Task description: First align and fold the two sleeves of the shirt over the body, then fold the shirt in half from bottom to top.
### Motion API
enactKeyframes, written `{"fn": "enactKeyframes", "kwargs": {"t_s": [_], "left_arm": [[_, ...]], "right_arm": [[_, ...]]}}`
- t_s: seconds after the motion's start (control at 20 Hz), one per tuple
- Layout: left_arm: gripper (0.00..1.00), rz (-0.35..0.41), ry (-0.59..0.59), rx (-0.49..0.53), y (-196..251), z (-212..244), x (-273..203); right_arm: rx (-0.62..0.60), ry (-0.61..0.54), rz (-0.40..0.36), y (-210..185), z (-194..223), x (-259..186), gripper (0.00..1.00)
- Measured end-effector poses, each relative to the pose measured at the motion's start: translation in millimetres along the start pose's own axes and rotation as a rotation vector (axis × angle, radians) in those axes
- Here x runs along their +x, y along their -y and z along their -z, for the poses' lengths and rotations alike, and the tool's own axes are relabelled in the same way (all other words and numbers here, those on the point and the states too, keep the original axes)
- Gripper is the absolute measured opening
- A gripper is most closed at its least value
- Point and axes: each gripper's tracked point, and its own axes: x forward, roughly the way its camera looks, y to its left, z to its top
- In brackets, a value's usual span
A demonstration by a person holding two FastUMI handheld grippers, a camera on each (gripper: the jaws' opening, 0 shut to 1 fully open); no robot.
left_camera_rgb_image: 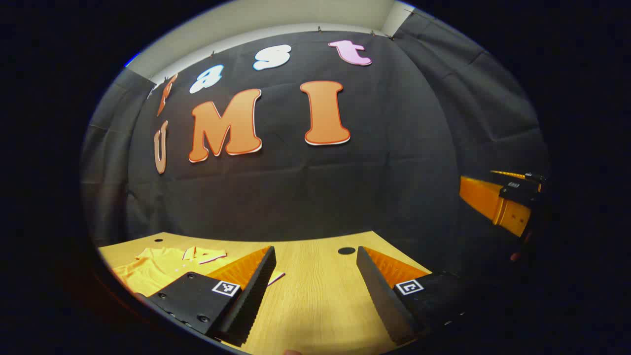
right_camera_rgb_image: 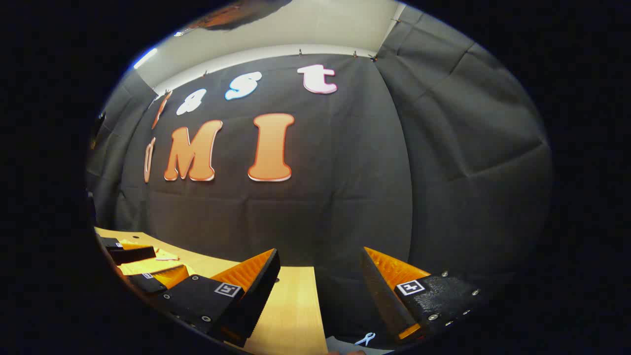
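Shirt of soft yellow collared cloth (left_camera_rgb_image: 157, 268) on the pale wooden worktop (left_camera_rgb_image: 310, 296) looks light and limp, best pinched at sleeve edges by each empty, wide-spread hand-held gripper (left_camera_rgb_image: 315, 281).

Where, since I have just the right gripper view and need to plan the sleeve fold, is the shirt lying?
Observer: In the left gripper view, the yellow shirt lies on the wooden table, to the left of the left gripper.
Operator: Which end faces the wall?
Observer: The collar does.
Operator: Is the left gripper holding cloth?
Observer: No; it is open, fingers wide apart, clamping nothing.
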Motion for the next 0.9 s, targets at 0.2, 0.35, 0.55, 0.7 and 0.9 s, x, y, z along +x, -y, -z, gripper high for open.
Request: {"fn": "enactKeyframes", "kwargs": {"t_s": [0.2,0.35,0.55,0.7,0.9], "left_arm": [[0.99,0.029,-0.029,-0.076,-51.0,-35.1,-46.6],[0.99,0.035,-0.029,-0.126,-103.3,-62.3,-81.6],[0.99,0.032,0.005,-0.160,-192.9,-100.6,-128.1],[0.99,-0.004,-0.002,-0.165,-276.4,-118.5,-166.2],[0.96,-0.012,0.031,-0.145,-374.1,-150.3,-211.2]], "right_arm": [[-0.055,-0.066,-0.027,-30.4,-33.9,-30.7,0.98],[-0.090,-0.092,-0.023,-63.0,-70.4,-51.3,0.98],[-0.081,-0.096,0.001,-127.9,-119.0,-78.7,0.99],[-0.098,-0.069,0.013,-184.2,-154.7,-99.0,1.00],[-0.102,-0.057,0.016,-263.5,-190.8,-126.8,0.98]]}}
